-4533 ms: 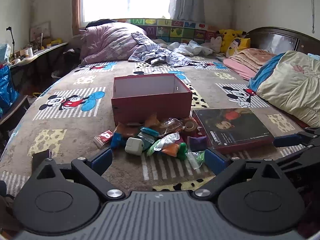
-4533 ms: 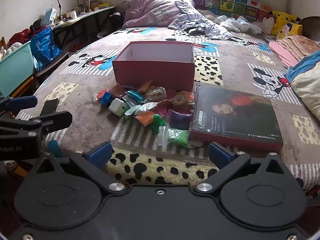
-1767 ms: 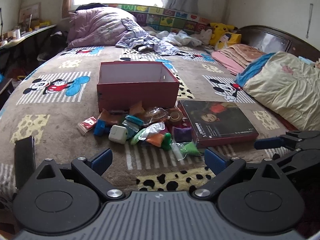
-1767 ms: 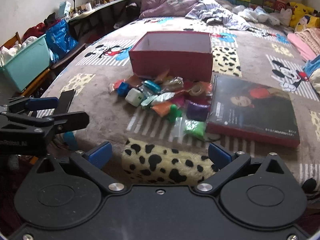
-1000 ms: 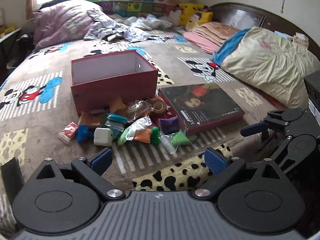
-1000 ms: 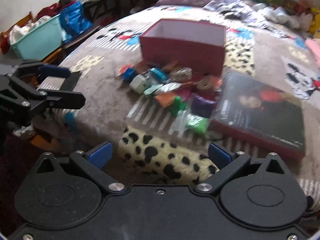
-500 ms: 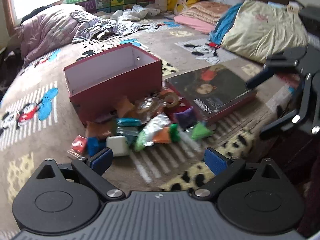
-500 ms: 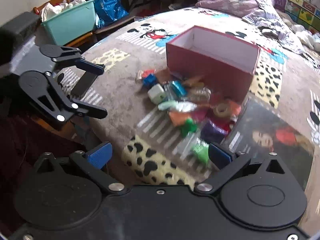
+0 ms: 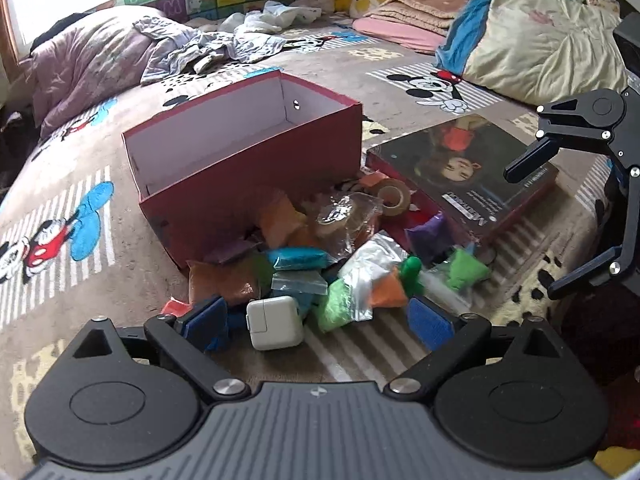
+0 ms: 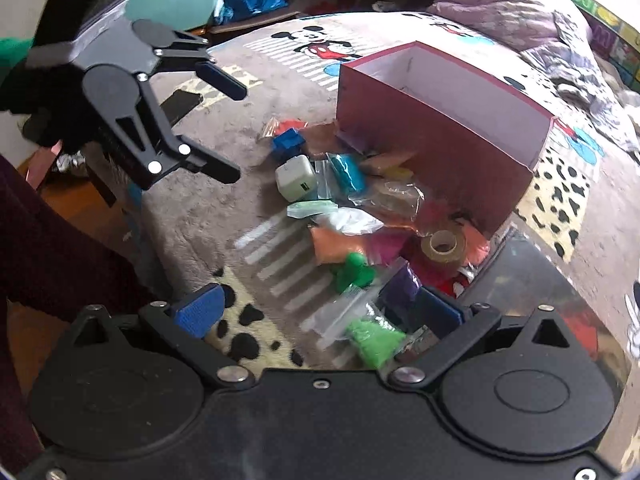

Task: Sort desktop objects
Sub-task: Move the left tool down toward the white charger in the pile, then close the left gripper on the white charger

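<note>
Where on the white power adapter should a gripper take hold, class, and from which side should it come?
Grip the white power adapter across its two flat side faces, coming from above. It lies flat at the pile's near edge, squarish with rounded corners. The open left gripper already brackets it. Bags crowd its far side, so descending is probably cleaner.

The red box [image 9: 256, 184] ahead of the left gripper [image 9: 316, 320] looks like matt cardboard, plain white inside. Just right of it, the book [image 9: 464, 168] has a glossy cover that catches glare. Between the 2 blue pads [image 9: 208, 316], which look rough and foam-like, sits a smooth white plastic charger [image 9: 274, 322]. Beyond it lie clear, shiny plastic bags [image 9: 368, 264] of coloured grains and a roll of brown tape [image 9: 394, 197]. The blanket [image 9: 72, 184] underneath is soft, napped cloth. The right gripper [image 10: 318, 316] is matt black plastic with bright metal screws.
</note>
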Demonstrator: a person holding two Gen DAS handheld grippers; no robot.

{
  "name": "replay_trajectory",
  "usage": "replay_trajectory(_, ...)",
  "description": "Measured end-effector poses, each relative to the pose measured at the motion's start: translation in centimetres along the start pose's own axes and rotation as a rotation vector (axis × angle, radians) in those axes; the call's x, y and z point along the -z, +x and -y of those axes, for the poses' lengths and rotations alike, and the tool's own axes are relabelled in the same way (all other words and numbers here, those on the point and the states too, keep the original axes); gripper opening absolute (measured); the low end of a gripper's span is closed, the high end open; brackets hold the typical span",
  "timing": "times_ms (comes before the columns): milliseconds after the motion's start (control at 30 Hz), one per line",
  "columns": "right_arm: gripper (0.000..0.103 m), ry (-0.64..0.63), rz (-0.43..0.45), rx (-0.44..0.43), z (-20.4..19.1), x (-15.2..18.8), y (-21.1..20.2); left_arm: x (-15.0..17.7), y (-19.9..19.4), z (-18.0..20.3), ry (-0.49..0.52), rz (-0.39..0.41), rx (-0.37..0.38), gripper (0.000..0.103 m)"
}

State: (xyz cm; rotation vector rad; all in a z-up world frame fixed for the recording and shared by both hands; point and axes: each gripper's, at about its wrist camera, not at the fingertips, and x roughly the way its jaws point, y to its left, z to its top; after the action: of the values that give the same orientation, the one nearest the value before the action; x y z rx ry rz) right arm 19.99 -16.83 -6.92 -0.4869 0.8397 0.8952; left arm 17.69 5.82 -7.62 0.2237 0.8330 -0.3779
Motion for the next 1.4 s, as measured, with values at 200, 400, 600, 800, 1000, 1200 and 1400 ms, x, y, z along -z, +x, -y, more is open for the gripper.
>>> replay_trajectory(200,0.102,-0.058,-0.008,0.020,1.2,-0.1,2.9,1.4,3.3,-1.0,-0.050,-0.052,0.009,0.076)
replay_trajectory(400,0.102,-0.096,0.012,-0.039,1.3,-0.4,4.5,1.4,4.8,-2.2,-0.099,-0.061,0.005,0.066)
replay_trajectory(600,0.100,-0.132,-0.005,-0.085,1.5,0.2,6.3,1.6,6.3,-2.7,-0.116,-0.077,-0.001,0.066)
replay_trajectory(800,0.100,-0.160,-0.023,-0.106,2.7,1.5,7.8,1.9,7.4,-3.8,-0.145,-0.103,-0.017,0.066)
replay_trajectory(1000,0.100,-0.217,-0.040,-0.122,3.5,2.6,9.0,2.0,8.6,-4.5,-0.152,-0.128,-0.009,0.066)
replay_trajectory(1200,0.081,-0.308,-0.066,-0.137,2.7,3.1,9.5,1.5,9.4,-4.0,-0.127,-0.138,-0.010,0.066)
replay_trajectory(1400,0.078,-0.404,-0.101,-0.112,1.8,3.8,9.9,0.9,10.2,-3.1,-0.090,-0.163,-0.026,0.059)
